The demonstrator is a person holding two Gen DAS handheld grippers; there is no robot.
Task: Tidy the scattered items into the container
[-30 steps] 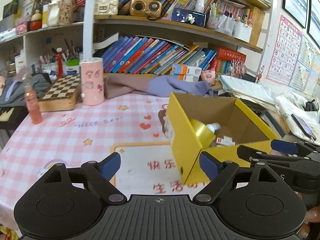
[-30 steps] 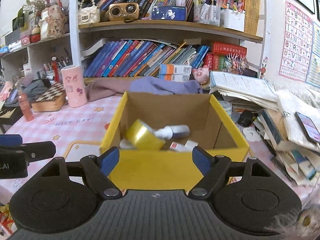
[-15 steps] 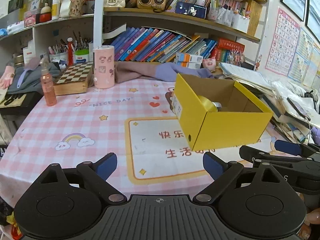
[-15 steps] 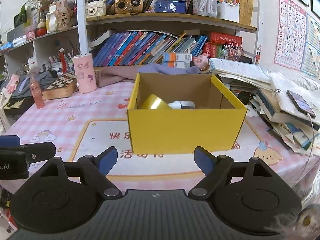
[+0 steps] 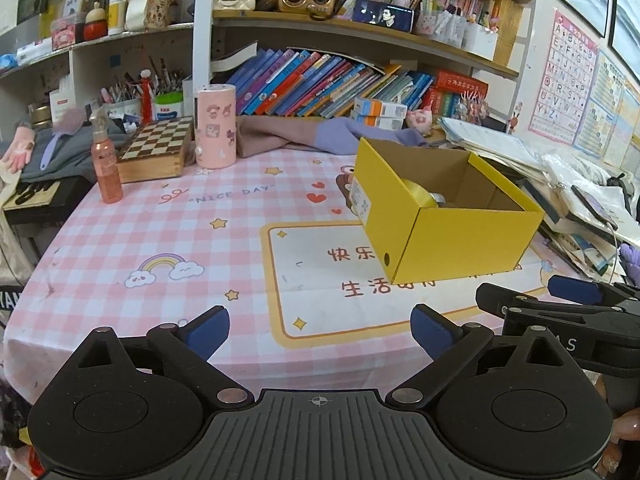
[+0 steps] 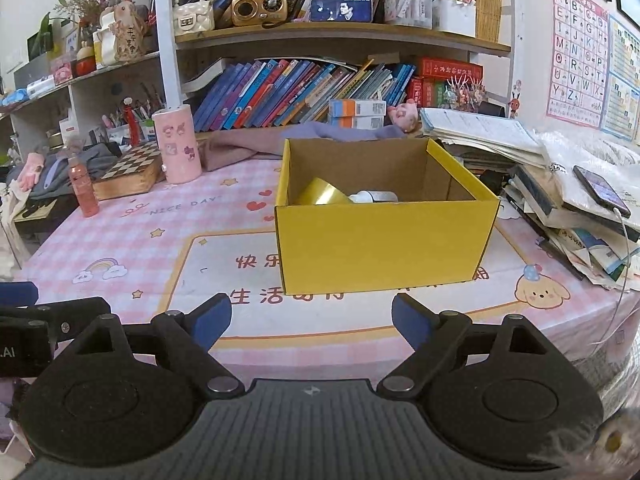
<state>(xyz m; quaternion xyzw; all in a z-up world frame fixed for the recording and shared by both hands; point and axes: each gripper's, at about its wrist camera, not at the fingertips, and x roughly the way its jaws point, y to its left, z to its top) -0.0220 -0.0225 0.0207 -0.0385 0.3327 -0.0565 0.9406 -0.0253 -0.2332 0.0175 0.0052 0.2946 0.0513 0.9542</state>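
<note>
A yellow cardboard box (image 6: 384, 240) stands open on the pink checked tablecloth; it also shows in the left wrist view (image 5: 464, 240). Inside it lie a yellow tape roll (image 6: 326, 194) and a white bottle (image 6: 374, 197); the tape roll (image 5: 418, 196) shows in the left wrist view too. My left gripper (image 5: 320, 330) is open and empty, over the table's front edge, left of the box. My right gripper (image 6: 312, 322) is open and empty, in front of the box and apart from it. The right gripper's side shows in the left wrist view (image 5: 560, 312).
An orange spray bottle (image 5: 106, 168), a chessboard box (image 5: 156, 152) and a pink cylinder (image 5: 214, 126) stand at the back left. Folded cloth (image 5: 288, 136) lies behind the box. Stacked books and papers with a phone (image 6: 600, 190) crowd the right edge. Bookshelves (image 6: 320, 80) rise behind.
Both grippers have drawn back from the box toward the table's front edge. The box now looks smaller and farther. Both stay open and empty.
</note>
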